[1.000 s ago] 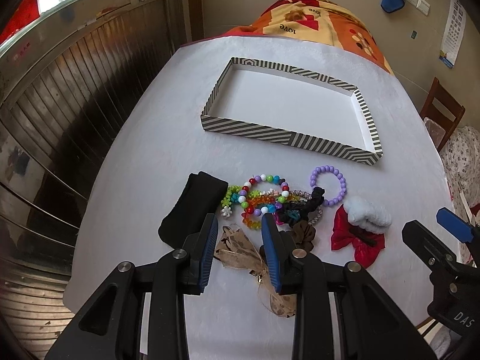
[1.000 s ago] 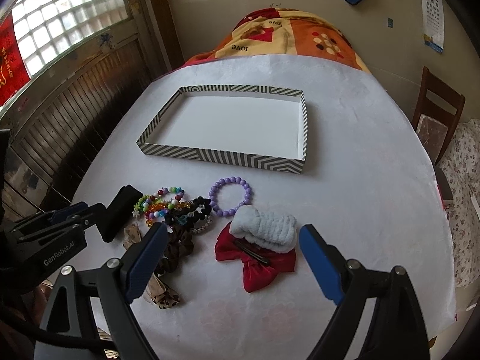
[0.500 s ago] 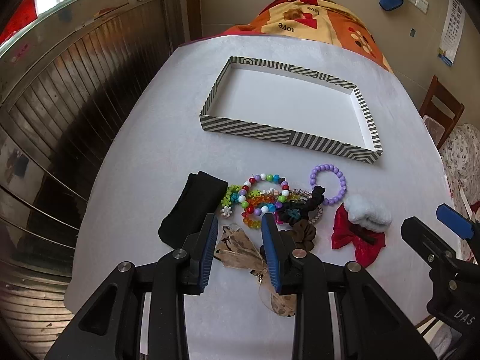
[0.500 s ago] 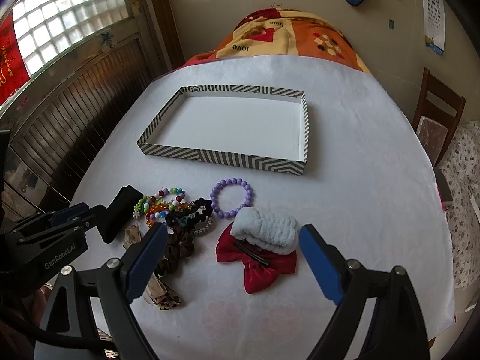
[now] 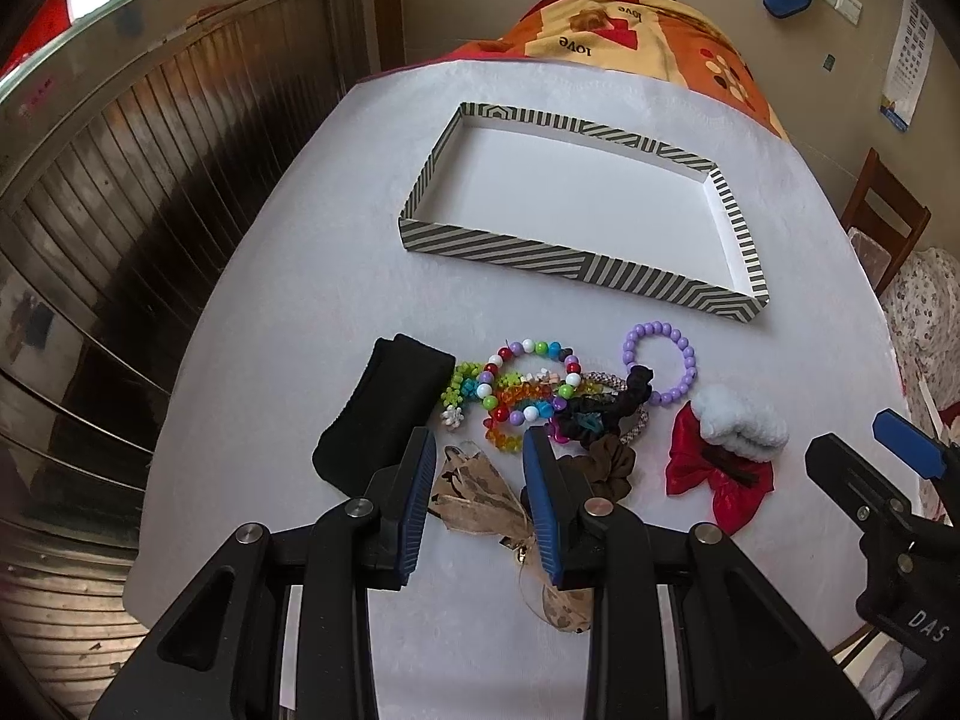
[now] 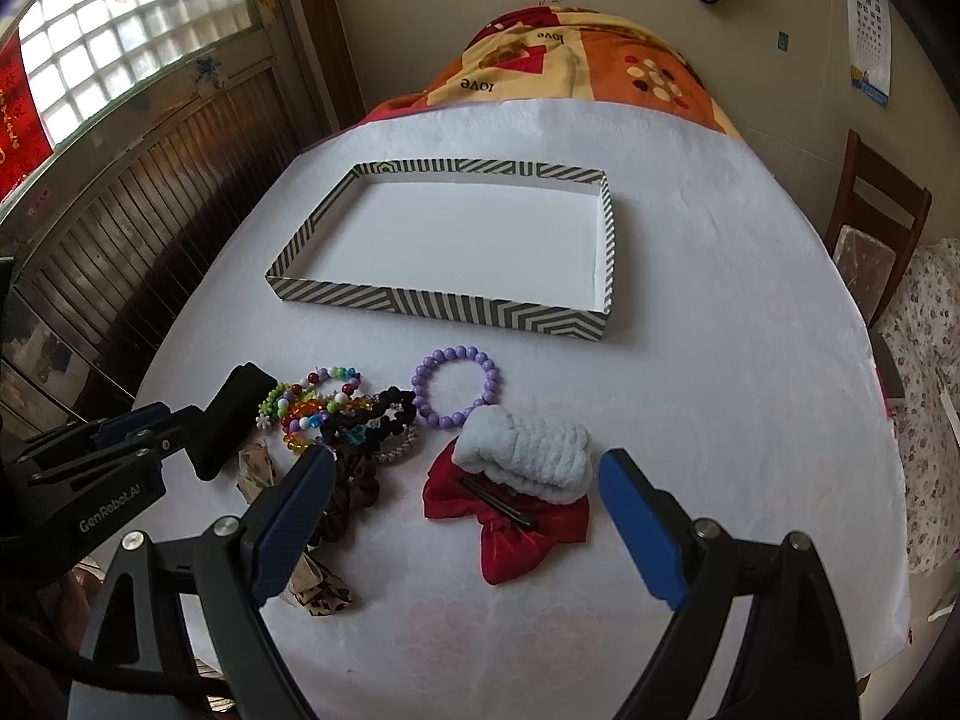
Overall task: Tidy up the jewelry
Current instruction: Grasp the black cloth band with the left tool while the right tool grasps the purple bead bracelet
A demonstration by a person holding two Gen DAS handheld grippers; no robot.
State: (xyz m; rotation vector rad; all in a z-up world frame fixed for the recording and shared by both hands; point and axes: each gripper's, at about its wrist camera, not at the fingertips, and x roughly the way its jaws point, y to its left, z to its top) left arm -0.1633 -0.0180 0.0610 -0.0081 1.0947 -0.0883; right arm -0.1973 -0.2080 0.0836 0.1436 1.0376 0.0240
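Your white bench (image 6: pixel 690 330) is holding an empty striped tray (image 6: pixel 444 309); all jewelry (image 5: pixel 528 390) is waiting below it, your jaws hanging open, gripping nothing.

Bright, even daylight from the glass-block window (image 6: pixel 120 42), upper left of the desk (image 6: pixel 720 360). White desk cloth slightly washed out. Soft short shadows under the striped tray (image 6: pixel 444 303). Strong fisheye bend + dark vignette at corners. Both views sharp, no motion blur.

White table (image 6: pixel 720 300), striped tray (image 6: pixel 456 306), jewelry (image 6: pixel 318 402)
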